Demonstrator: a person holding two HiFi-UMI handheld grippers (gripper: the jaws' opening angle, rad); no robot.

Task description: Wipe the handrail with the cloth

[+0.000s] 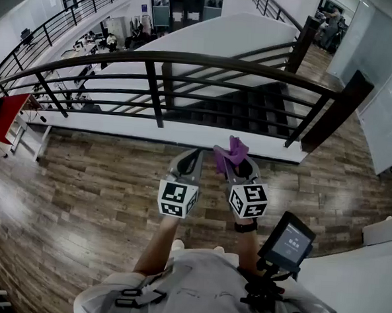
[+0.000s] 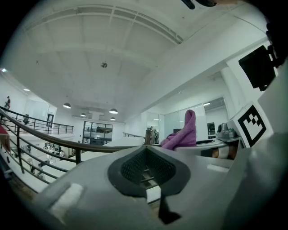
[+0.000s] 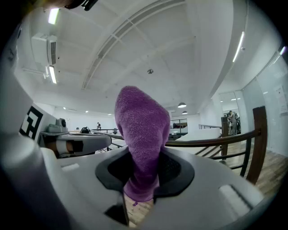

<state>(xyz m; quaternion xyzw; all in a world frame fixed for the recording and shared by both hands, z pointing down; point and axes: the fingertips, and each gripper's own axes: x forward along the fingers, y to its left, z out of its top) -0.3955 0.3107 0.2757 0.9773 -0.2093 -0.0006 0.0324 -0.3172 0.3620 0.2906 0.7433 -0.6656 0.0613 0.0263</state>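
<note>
a person on a wood floor (image 1: 102,173) holds the right gripper (image 1: 237,167) clamped on a purple cloth (image 1: 230,150), which stands up in a soft fold above the jaws. the left gripper (image 1: 190,163) rides just beside it, jaws together and empty. both sit well short of the dark curved handrail (image 1: 189,58). the terry cloth looks light, limp and grippy, likely to drape and bunch on the rail, so the pinch low on the fold seems apt, leaving loose fabric to meet the wood. open floor lies ahead; the balusters (image 1: 154,94), the end post (image 1: 338,111) at right and the stairs (image 1: 252,106) beyond mark the edges to mind.
</note>
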